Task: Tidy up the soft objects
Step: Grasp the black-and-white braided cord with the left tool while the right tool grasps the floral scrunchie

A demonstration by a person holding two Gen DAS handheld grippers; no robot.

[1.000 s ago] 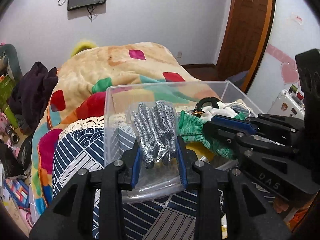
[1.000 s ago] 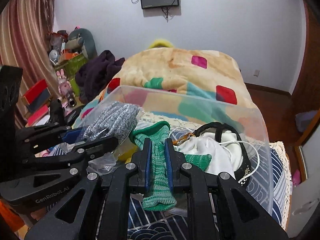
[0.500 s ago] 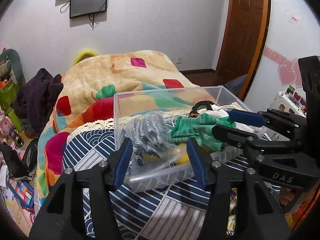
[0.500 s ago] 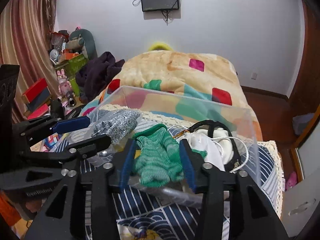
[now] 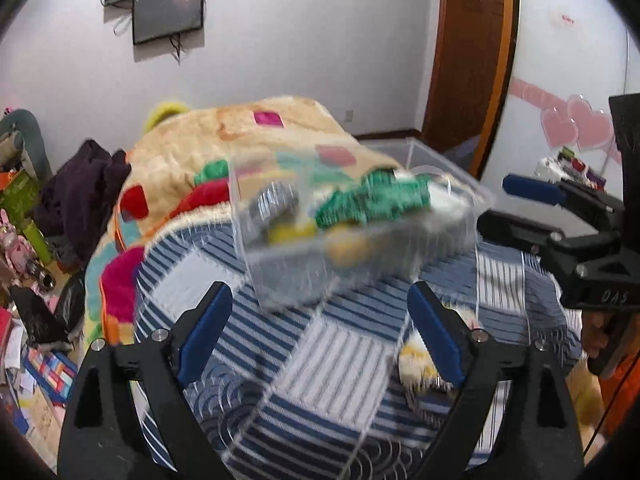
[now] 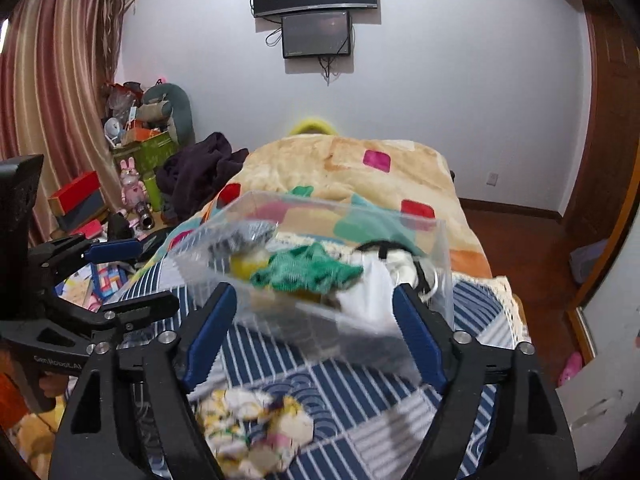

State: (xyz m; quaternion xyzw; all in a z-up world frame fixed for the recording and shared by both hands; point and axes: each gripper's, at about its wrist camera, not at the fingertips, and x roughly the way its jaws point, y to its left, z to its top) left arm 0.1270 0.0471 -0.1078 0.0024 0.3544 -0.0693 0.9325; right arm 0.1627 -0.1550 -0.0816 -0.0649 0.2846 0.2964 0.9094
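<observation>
A clear plastic bin [image 5: 360,264] sits on a blue-and-white striped cloth [image 5: 304,360]; it also shows in the right wrist view [image 6: 332,320]. In it lie a grey speckled glove in a bag [image 5: 276,204], a green knit glove [image 5: 372,200] [image 6: 312,268], something yellow and white items. My left gripper [image 5: 316,328] is open and empty, pulled back from the bin. My right gripper [image 6: 316,336] is open and empty, also back from the bin. A crumpled floral cloth [image 6: 252,428] lies on the striped cloth below the right gripper.
A bed with a beige patchwork blanket [image 6: 352,168] lies behind the bin. Dark clothes [image 6: 196,172] and toys and boxes [image 6: 132,152] crowd the left side. A wooden door [image 5: 472,52] stands at the right. The frames are blurred by motion.
Both grippers let go: the left released the grey bagged glove, the right the green glove, both left in the bin. Both then opened wide and drew back from the bin.
</observation>
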